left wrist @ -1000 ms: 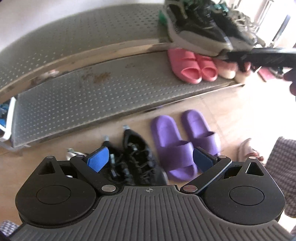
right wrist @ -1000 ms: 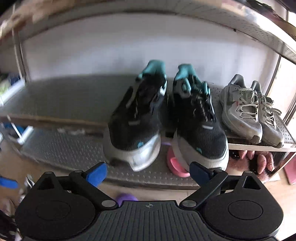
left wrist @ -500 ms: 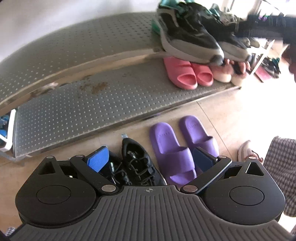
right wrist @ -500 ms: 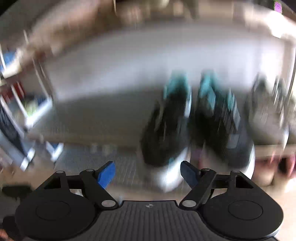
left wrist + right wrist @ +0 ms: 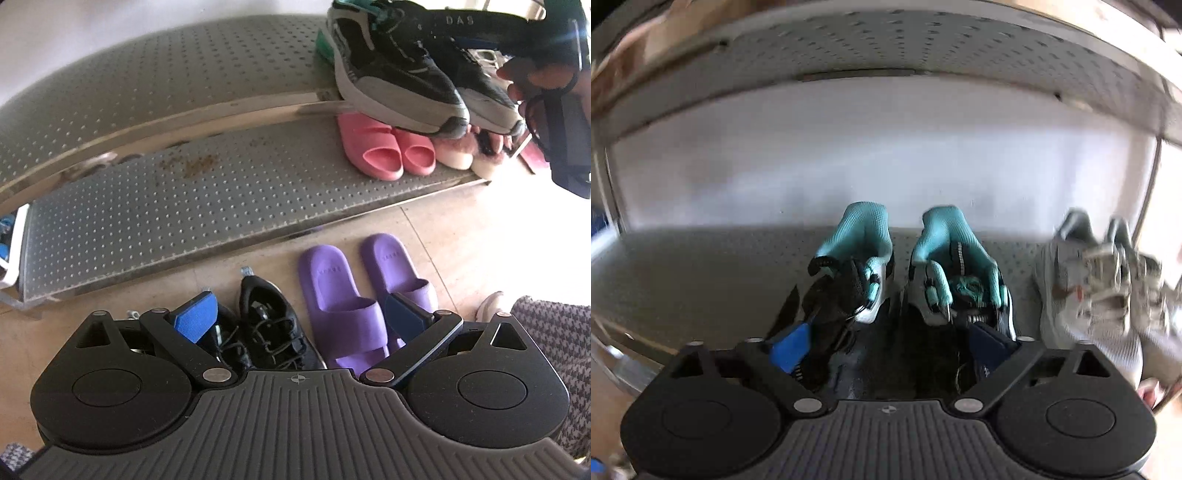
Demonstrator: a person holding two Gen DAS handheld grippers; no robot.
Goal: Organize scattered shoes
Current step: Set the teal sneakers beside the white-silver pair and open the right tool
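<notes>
floor [image 5: 461,229]: light wood planks
wall [image 5: 849,155]: plain white, behind shelves
patterned fabric [image 5: 554,354]: houndstooth, lower right edge
white bin [image 5: 14,251]: far left, partly cut off

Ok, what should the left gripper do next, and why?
Probably lower the open left gripper onto the black sneakers just below it. They and the purple slides lie on the floor, and the bottom shelf has free space.

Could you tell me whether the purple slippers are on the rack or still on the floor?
On the floor. The purple slippers lie side by side on the tan floor in front of the rack's lowest shelf, next to the black sneakers.
</notes>
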